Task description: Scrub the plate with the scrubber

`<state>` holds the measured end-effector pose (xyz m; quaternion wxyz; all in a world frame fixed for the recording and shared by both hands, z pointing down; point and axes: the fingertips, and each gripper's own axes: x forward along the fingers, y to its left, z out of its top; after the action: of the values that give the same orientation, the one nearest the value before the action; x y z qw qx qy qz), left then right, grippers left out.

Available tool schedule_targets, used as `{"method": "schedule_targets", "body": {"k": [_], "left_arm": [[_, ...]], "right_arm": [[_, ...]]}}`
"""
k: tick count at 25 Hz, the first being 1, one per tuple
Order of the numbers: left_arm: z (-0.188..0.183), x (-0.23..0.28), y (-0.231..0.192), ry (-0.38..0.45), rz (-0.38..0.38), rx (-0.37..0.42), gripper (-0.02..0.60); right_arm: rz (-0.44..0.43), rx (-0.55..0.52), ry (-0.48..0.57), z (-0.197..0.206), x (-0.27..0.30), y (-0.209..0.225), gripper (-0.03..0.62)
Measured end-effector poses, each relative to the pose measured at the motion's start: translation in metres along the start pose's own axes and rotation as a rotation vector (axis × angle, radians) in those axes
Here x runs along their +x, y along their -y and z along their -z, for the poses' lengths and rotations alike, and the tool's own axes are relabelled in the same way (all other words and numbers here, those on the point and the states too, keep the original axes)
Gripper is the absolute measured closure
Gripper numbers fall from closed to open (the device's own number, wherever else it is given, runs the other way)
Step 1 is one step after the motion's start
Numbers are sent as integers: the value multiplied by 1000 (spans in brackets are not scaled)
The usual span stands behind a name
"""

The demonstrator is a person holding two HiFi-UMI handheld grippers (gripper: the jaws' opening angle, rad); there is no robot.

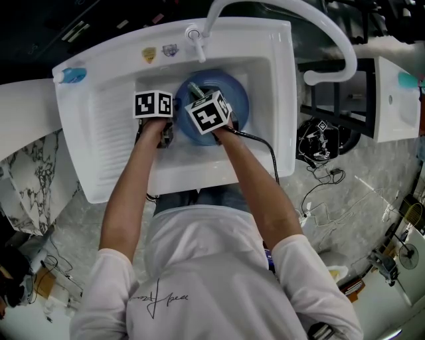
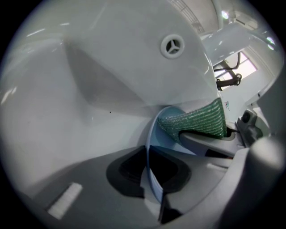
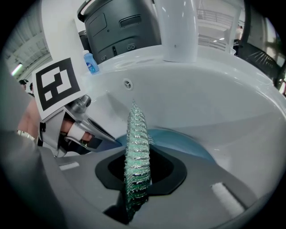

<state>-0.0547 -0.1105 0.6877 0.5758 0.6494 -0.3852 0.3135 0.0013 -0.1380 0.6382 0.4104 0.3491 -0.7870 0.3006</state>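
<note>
A blue plate [image 1: 232, 99] sits tilted in the white sink basin [image 1: 262, 143]. My left gripper [image 1: 165, 133] is shut on the plate's rim [image 2: 149, 172], which runs edge-on between its jaws. My right gripper [image 1: 216, 129] is shut on a green mesh scrubber [image 3: 136, 161] that stands upright between its jaws, over the plate's blue face [image 3: 178, 141]. In the left gripper view the scrubber [image 2: 196, 120] presses against the plate's upper edge. The left gripper's marker cube [image 3: 56, 85] shows at the left of the right gripper view.
The white faucet [image 1: 279, 20] arches over the basin, with the overflow hole [image 2: 172, 46] on the far wall. A blue-capped bottle [image 1: 72, 75] lies at the sink's back left corner. A second sink [image 1: 395, 99] and cables [image 1: 319, 149] are to the right.
</note>
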Motion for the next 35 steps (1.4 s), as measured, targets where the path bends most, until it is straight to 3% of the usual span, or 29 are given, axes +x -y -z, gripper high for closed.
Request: {"method": "schedule_targets", "body": {"k": [15,25,35], "left_arm": [[3,2,-2,-6,3,-28,509],[4,2,-2,-4,7,-38,509],[7,3,-3,-7,11,-54,509]], "right_arm": [[-105,6,-35,10,0,-29,537],[-120,62,-44,10,-6,-31,537],[-157,164,-119,23,-11,-36,537]]}}
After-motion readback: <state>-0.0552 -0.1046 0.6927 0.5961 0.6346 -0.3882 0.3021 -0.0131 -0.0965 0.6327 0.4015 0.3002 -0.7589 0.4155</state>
